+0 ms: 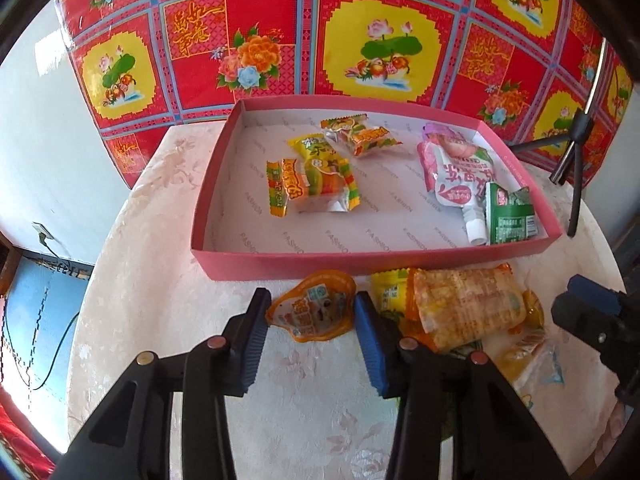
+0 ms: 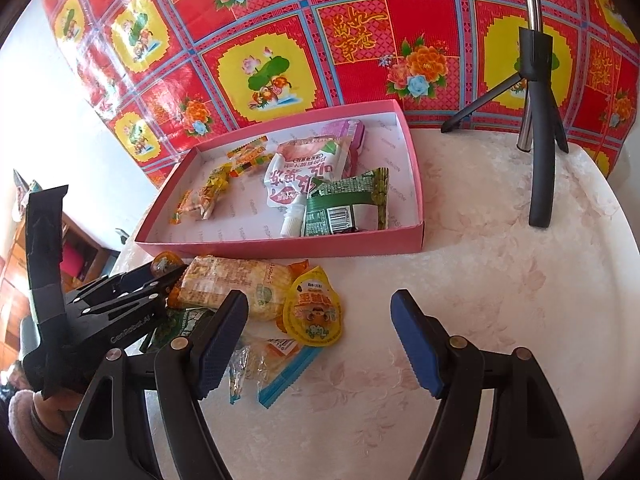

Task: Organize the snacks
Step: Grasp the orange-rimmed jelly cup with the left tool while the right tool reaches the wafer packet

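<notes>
Table [image 2: 500,280]: round, pale floral cloth; right half bare and wide open up to the curved rim; left rim close behind the left gripper.
Pink tray [image 1: 360,258]: shallow box at the back centre of the table, near wall facing the grippers, far wall just short of the red patterned backdrop [image 1: 280,40].
Tray contents: orange-yellow candy packs [image 1: 316,178] to the left; white-pink spouted pouch [image 1: 456,172] and green packet [image 1: 510,216] in the right near corner, touching each other.
Free room in tray: bare strip of lining down the middle and along the near left corner.
Loose snacks: pile just outside the tray's near wall: orange jelly cup [image 1: 316,308], large cracker pack [image 1: 468,308], yellow jelly cup [image 2: 314,312], clear-and-blue wrapper [image 2: 276,364], the packs overlapping.
Tripod [image 2: 536,152]: black legs standing on the right rear of the table, well apart from the pile.
Left gripper [image 1: 310,312]: partly closed, blue pads flanking the orange jelly cup; right pad at the cup's edge, left pad just beside it; firm clamping not confirmable from this angle.
Right gripper [image 2: 320,320]: jaws wide apart, nothing gripped; left finger over the pile's edge, right finger above bare cloth.
</notes>
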Demonstrator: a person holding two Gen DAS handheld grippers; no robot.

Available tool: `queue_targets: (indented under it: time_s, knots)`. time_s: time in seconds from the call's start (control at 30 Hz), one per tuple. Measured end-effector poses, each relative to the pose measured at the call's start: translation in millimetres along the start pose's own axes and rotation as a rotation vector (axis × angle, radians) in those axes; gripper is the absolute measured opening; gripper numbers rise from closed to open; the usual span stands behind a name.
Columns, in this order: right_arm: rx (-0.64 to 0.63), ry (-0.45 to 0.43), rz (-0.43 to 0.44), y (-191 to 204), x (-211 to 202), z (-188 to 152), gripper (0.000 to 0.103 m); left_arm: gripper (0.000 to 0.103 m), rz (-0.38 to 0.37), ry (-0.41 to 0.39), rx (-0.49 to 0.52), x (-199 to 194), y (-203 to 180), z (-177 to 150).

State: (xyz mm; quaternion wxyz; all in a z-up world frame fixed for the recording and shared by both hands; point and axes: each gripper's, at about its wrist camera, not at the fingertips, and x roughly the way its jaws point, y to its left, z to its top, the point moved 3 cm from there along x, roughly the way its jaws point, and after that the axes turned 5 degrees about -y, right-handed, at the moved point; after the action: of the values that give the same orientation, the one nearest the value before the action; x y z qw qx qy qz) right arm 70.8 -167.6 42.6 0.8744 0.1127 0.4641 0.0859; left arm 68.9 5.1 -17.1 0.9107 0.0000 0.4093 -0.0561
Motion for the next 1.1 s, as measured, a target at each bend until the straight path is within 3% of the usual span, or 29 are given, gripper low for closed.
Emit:
queue_targets:
  time_s: [0.37, 0.8, 1.1]
  knots:
    - [-0.097, 0.018, 0.027, 20.8, 5.5, 3.1, 0.076, 0.044, -0.035, -0.018, -0.027, -25.2, 13.7, -0.2]
    - [-0.511, 0.106, 0.027, 65.7, 38.2, 1.5, 0.076, 0.044, -0.052, -0.023, -0.066, -37.0, 31.5, -2.3]
    - [-0.515, 0.227, 0.099, 76.3, 42.6, -9.4, 0.074, 0.044, -0.054, -0.023, -0.092, -41.5, 44.1, -9.2]
